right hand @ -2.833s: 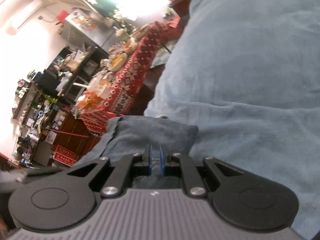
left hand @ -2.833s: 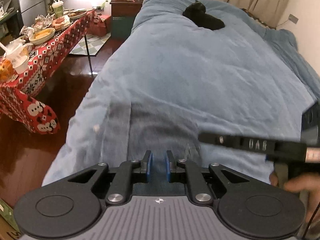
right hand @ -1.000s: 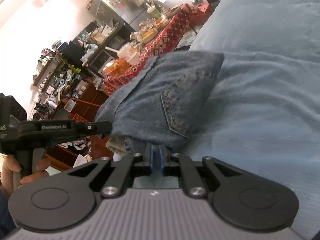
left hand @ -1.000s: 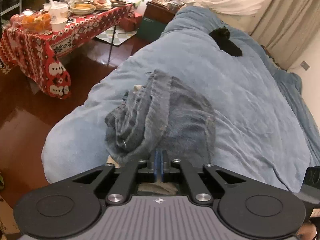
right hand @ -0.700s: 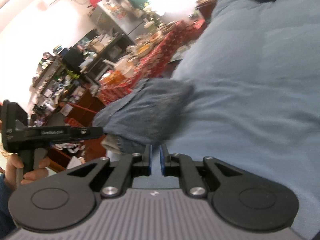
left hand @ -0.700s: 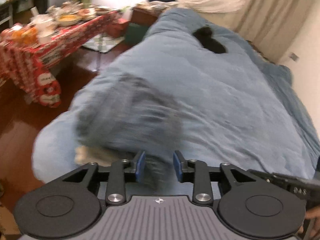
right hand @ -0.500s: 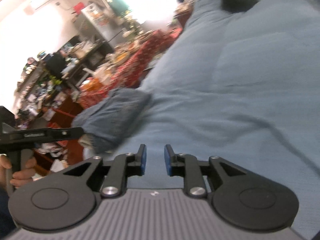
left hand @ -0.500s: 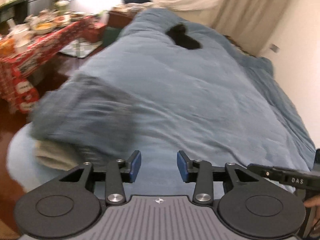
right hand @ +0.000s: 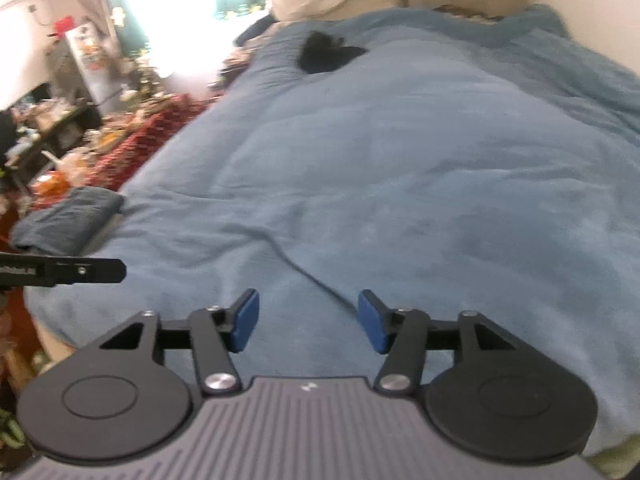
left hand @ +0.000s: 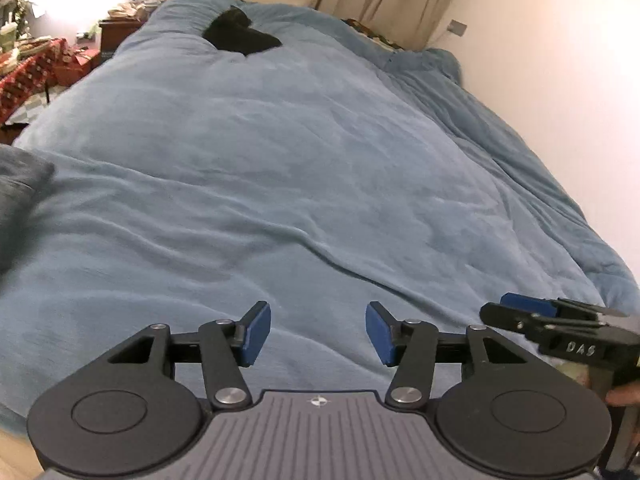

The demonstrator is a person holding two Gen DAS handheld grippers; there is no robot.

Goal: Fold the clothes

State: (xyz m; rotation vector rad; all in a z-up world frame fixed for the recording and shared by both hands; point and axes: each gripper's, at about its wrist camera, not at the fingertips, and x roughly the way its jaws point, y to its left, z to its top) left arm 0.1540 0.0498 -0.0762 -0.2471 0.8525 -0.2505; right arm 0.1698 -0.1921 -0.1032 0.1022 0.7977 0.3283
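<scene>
Bedroom: blue duvet [left hand: 320, 168] covers the whole bed, curtains at the head, cluttered red-patterned counter [right hand: 132, 148] off the bed's left side.

Left to right:
- Jeans [right hand: 68, 218] sit as a compact folded bundle on the left near corner of the bed, at the duvet edge. In the left wrist view only a dark sliver of them [left hand: 18, 184] shows at the frame's left margin.
- Left gripper [left hand: 318, 334]: jaws spread wide, nothing between the pads, hovering over bare duvet. A second ago it was clamped on the denim, so it has let go and swung right, away from the bundle.
- Right gripper [right hand: 308, 322]: same story, it was pinching the jeans and is now released, empty, pulled back to the foot of the bed and pointing up its length.
- Black garment [left hand: 240, 36] lies crumpled far up the bed near the pillows, well apart from both grippers.

Read: both releases plus the retreat suggest the jeans fold is finished and placed. If more clothes are to be folded, the black piece is the likely next candidate; it's a long reach, and its shape is too small to judge from here.
</scene>
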